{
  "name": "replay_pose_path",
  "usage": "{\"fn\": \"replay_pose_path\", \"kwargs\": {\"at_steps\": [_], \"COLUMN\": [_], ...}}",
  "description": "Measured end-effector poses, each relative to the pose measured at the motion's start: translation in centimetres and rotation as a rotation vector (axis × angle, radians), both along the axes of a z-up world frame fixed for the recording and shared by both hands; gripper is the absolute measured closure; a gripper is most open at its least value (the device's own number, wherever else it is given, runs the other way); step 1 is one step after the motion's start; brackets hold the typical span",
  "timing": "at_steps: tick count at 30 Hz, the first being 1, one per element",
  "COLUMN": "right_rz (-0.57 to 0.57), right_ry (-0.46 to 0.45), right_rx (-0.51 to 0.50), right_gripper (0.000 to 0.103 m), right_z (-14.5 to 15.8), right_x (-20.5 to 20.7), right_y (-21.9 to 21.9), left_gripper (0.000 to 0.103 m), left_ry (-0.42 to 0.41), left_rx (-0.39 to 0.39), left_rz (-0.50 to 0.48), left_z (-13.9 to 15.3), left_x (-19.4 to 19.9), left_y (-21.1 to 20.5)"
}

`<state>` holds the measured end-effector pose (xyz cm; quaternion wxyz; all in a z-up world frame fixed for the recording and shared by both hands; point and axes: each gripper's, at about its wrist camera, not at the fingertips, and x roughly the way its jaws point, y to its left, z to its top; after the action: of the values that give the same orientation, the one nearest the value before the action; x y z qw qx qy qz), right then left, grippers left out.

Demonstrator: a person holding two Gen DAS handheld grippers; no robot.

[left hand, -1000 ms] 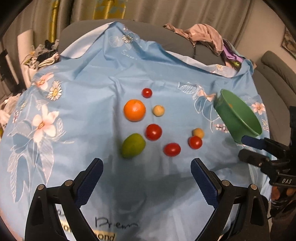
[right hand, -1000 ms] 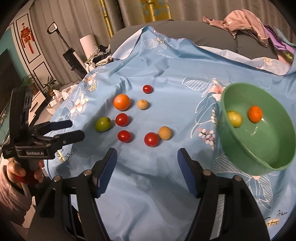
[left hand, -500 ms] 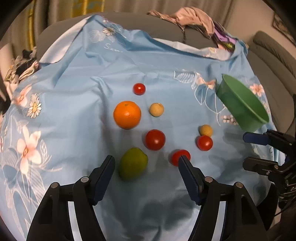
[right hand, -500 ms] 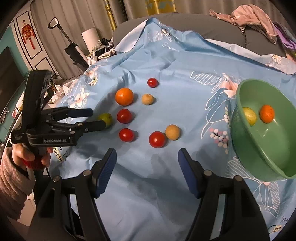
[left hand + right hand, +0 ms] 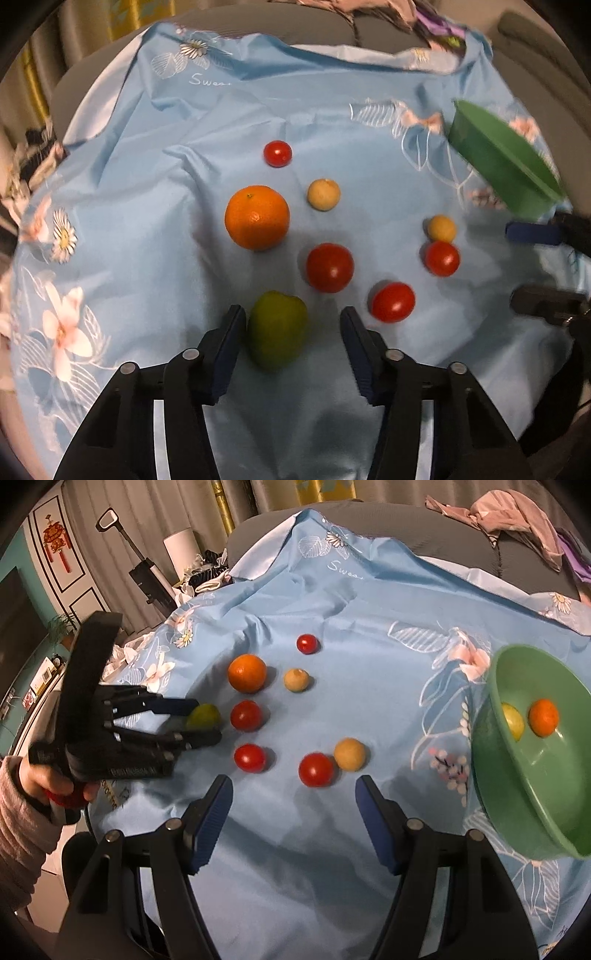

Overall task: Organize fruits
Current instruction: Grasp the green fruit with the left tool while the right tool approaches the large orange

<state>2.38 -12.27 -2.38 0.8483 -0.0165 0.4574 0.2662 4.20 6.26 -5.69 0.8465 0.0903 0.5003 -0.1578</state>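
Note:
Fruits lie on a blue flowered cloth [image 5: 147, 192]. My left gripper [image 5: 291, 325] is open around a green fruit [image 5: 277, 328], its left pad close beside it; it also shows in the right wrist view [image 5: 207, 716]. Beyond lie an orange [image 5: 257, 217], several red tomatoes such as the big one [image 5: 329, 267], and two small tan fruits [image 5: 323, 194]. My right gripper [image 5: 293, 801] is open and empty, just short of a tomato [image 5: 316, 770]. The green bowl [image 5: 517, 794] at right holds a yellow-green fruit [image 5: 512, 722] and a small orange [image 5: 543, 717].
Clothes [image 5: 517, 528] are piled on the grey sofa back behind the cloth. A vacuum [image 5: 144, 572] and clutter stand at the left, past the cloth's edge. The bowl is tilted at the right edge.
My left gripper has moved forward and down to the green fruit and its jaws have narrowed around it. My right gripper has crept slightly closer to the tomatoes.

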Motion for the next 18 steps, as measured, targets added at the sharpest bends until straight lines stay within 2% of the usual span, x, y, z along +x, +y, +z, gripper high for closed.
{"fn": "replay_pose_path", "kwargs": {"at_steps": [2, 7, 12, 16, 18], "right_rz": [0.000, 0.010, 0.031, 0.057, 0.073], "right_ry": [-0.003, 0.003, 0.014, 0.006, 0.002], "right_rx": [0.014, 0.023, 0.027, 0.049, 0.057], "right_gripper": [0.034, 0.034, 0.034, 0.034, 0.034], "right_z": [0.2, 0.1, -0.4, -0.5, -0.6], "right_x": [0.3, 0.9, 2.1, 3.8, 4.9], "right_y": [0.3, 1.0, 2.1, 3.8, 5.2], "left_gripper": [0.068, 0.069, 0.069, 0.069, 0.069], "left_ry": [0.002, 0.017, -0.018, -0.080, -0.111], "left_rx": [0.031, 0.010, -0.117, -0.272, -0.305], "left_rz": [-0.004, 0.004, 0.059, 0.169, 0.210], "left_z": [-0.3, -0.9, 0.2, 2.2, 3.0], "left_x": [0.2, 0.5, -0.2, -0.8, -0.8], "left_y": [-0.3, -0.1, 1.4, 4.4, 5.4]}}
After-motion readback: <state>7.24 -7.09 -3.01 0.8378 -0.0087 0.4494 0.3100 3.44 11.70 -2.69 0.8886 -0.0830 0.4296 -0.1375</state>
